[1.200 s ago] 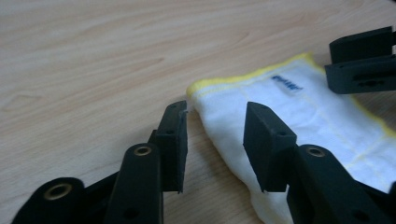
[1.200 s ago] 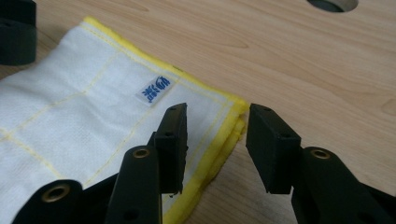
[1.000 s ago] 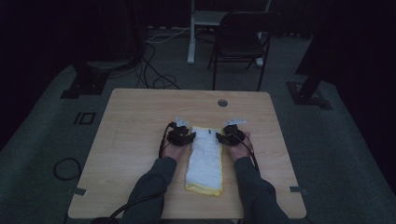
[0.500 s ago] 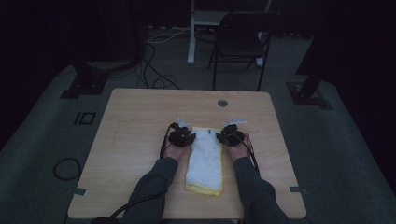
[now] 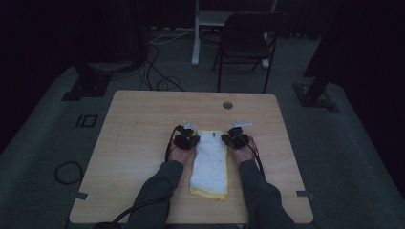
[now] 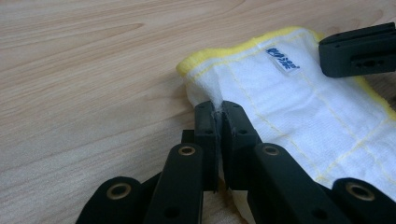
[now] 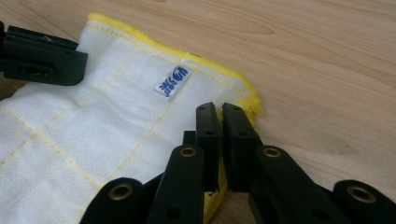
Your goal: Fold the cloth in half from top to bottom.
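Both grippers, left gripper [image 6: 218, 116] and right gripper [image 7: 219, 119], have just closed onto the towel's [image 5: 209, 162] far corners; lifting and folding remain.

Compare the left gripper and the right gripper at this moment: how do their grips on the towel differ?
The left gripper pinches the white towel at its far left corner; the right gripper pinches its far right corner. The yellow hem bunches beside the right gripper, while white cloth puckers up at the left one. Both have just been closing and now clamp cloth, low on the wooden table.
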`<state>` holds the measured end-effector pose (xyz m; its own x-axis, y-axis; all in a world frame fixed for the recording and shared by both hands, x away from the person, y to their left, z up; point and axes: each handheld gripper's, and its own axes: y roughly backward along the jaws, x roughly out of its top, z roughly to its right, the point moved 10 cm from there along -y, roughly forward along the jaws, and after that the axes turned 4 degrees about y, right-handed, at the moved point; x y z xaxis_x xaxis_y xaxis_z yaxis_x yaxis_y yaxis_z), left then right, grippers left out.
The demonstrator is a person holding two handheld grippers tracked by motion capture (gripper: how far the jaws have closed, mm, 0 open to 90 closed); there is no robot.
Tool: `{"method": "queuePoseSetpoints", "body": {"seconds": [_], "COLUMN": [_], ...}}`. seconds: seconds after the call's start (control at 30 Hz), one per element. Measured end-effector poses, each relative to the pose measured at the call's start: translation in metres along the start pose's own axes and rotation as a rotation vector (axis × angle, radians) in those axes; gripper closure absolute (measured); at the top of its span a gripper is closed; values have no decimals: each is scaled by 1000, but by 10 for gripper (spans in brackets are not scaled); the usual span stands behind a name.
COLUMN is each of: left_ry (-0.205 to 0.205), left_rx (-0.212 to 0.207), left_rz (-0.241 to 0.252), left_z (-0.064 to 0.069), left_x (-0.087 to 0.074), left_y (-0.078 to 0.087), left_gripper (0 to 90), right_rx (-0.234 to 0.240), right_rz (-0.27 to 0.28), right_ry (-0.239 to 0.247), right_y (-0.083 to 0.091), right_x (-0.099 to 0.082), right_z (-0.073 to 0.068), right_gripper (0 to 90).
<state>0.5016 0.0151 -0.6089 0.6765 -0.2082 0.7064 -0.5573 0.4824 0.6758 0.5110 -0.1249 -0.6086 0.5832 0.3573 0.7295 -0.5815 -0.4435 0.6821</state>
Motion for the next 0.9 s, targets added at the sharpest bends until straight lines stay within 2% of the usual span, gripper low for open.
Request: {"method": "queuePoseSetpoints", "body": {"seconds": [0.13,0.23,0.4,0.9], "left_ry": [10,-2,0,-14], "left_rx": [1,8,9,3], "left_rz": [-1,10,24,75], "left_z": [0,0,0,4], "left_x": [1,4,8,27], "left_y": [0,2,5,19], "left_gripper": [871,877,879,880], "right_rx": [0,10,24,0], "right_rz": [6,8,20,72], "right_ry": [-1,-6,-20,-8], "right_y": [0,1,4,16], "right_x": [2,3,6,24], "right_z": [1,2,3,5], "right_gripper": [868,869,871,872]}}
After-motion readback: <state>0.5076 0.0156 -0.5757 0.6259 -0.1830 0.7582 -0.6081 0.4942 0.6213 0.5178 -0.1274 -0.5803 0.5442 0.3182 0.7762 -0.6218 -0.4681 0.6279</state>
